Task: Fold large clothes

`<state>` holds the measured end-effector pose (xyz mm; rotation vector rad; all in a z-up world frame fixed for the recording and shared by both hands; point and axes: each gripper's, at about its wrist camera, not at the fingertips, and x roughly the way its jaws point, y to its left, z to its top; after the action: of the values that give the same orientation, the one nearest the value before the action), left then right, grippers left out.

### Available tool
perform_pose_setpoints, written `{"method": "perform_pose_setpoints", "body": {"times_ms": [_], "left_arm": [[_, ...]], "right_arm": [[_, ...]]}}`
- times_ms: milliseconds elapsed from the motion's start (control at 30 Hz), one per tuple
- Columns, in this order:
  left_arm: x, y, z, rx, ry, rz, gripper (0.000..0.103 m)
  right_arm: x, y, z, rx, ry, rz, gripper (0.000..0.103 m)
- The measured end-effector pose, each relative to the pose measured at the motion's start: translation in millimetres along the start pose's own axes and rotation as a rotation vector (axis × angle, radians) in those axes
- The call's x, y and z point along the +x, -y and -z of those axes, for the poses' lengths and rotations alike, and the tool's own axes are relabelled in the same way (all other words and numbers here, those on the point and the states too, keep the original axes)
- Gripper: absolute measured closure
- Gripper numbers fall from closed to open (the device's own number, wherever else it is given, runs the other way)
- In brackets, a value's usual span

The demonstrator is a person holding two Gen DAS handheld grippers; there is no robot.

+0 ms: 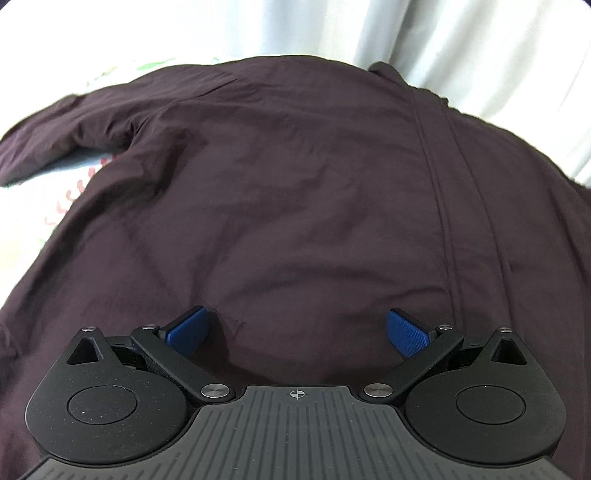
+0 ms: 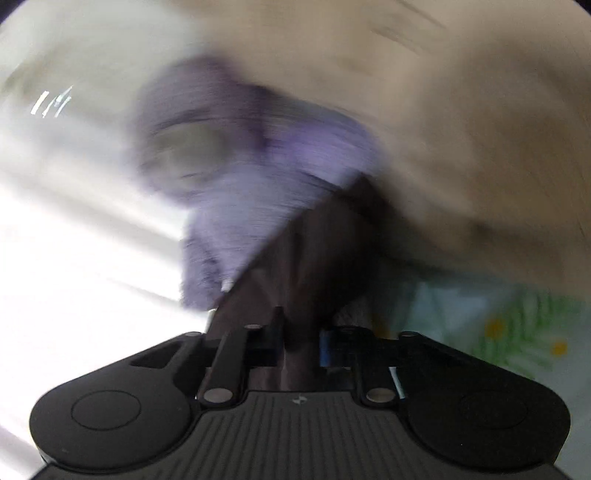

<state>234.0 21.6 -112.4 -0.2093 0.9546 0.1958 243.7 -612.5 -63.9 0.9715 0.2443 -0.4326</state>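
A large dark maroon shirt (image 1: 277,184) lies spread flat and fills most of the left wrist view, with a sleeve (image 1: 55,136) stretched to the left and a button placket (image 1: 454,184) running down the right side. My left gripper (image 1: 297,321) hovers low over the shirt's near part, its blue pads (image 1: 406,332) wide apart and holding nothing. The right wrist view is heavily blurred. There my right gripper (image 2: 301,332) has its fingers drawn close on a bunched strip of the dark shirt (image 2: 321,251), which rises away from the fingers.
The shirt lies on a pale sheet with a floral print (image 1: 62,199), also seen at the right of the right wrist view (image 2: 498,325). White draped fabric (image 1: 258,26) hangs behind. A blurred purple cloth shape (image 2: 258,155) and a beige surface (image 2: 480,129) lie beyond the right gripper.
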Motion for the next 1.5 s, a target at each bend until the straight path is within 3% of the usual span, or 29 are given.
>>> {"method": "perform_pose_setpoints", "body": {"times_ms": [67,100,200,267,300,333,367,400,467,567,633,767,933,1067,1100,1233,1300,1400,1500], "left_arm": [[0.7,-3.4,0.9,-0.011,0.015,0.016,0.0],[0.8,-4.9,0.8,-0.013,0.019,0.023,0.0],[0.6,-9.5,2.7,-0.006,0.037,0.053,0.0],[-0.5,-9.7,4.8,0.023,0.037,0.066,0.0],[-0.7,-9.9,4.8,0.042,0.032,0.071,0.0],[-0.8,-10.7,3.3,0.052,0.023,0.079,0.0],[-0.6,-12.4,0.9,0.048,0.012,0.086,0.0],[-1.2,-15.4,-2.4,0.034,0.001,0.093,0.0],[-6.3,-26.5,-13.2,-0.029,0.0,0.136,0.0],[-20.0,-43.6,-32.6,-0.09,0.081,0.186,0.0],[-23.5,-49.5,-47.6,-0.125,0.099,0.263,0.0],[-9.2,-45.0,-84.1,-0.215,0.075,0.451,0.0],[36.0,-13.7,-111.1,-0.241,-0.018,0.529,0.002],[76.7,5.8,-119.6,-0.272,-0.101,0.531,0.021],[85.0,7.7,-119.9,-0.291,-0.118,0.532,0.032],[110.6,7.8,-119.9,-0.372,-0.173,0.53,0.06],[114.5,6.0,-121.6,-0.386,-0.163,0.548,0.071],[108.5,7.5,-129.8,-0.354,-0.116,0.561,0.076],[81.1,8.0,-144.4,-0.255,0.03,0.553,0.077]], "right_arm": [[-20.7,-56.3,9.6,-0.18,0.051,-0.092,0.09],[-33.4,-89.1,19.9,-0.268,0.054,-0.181,0.09],[-59.2,-172.8,71.1,-0.513,-0.014,-0.413,0.088],[-69.7,-213.2,120.2,-0.666,-0.105,-0.534,0.079],[-71.8,-228.0,148.0,-0.737,-0.177,-0.583,0.069],[-72.0,-238.9,175.5,-0.801,-0.271,-0.614,0.052],[-72.2,-244.4,197.8,-0.843,-0.346,-0.63,0.045],[-73.2,-246.6,221.2,-0.884,-0.417,-0.641,0.04],[-76.4,-240.5,255.4,-0.943,-0.508,-0.644,0.04],[-72.8,-220.2,267.0,-0.907,-0.561,-0.604,0.04],[-65.6,-203.2,265.7,-0.832,-0.606,-0.554,0.041],[-39.7,-174.9,256.2,-0.683,-0.688,-0.469,0.053],[-24.7,-152.6,244.3,-0.561,-0.685,-0.45,0.056],[-12.8,-135.1,236.7,-0.5,-0.685,-0.424,0.056],[-13.6,-129.5,235.2,-0.492,-0.683,-0.419,0.056],[-12.2,-120.1,229.5,-0.443,-0.69,-0.392,0.056],[-0.7,-113.8,229.3,-0.368,-0.711,-0.365,0.056],[14.5,-107.0,224.9,-0.277,-0.716,-0.325,0.056],[23.0,-105.0,221.4,-0.263,-0.687,-0.296,0.056]]}}
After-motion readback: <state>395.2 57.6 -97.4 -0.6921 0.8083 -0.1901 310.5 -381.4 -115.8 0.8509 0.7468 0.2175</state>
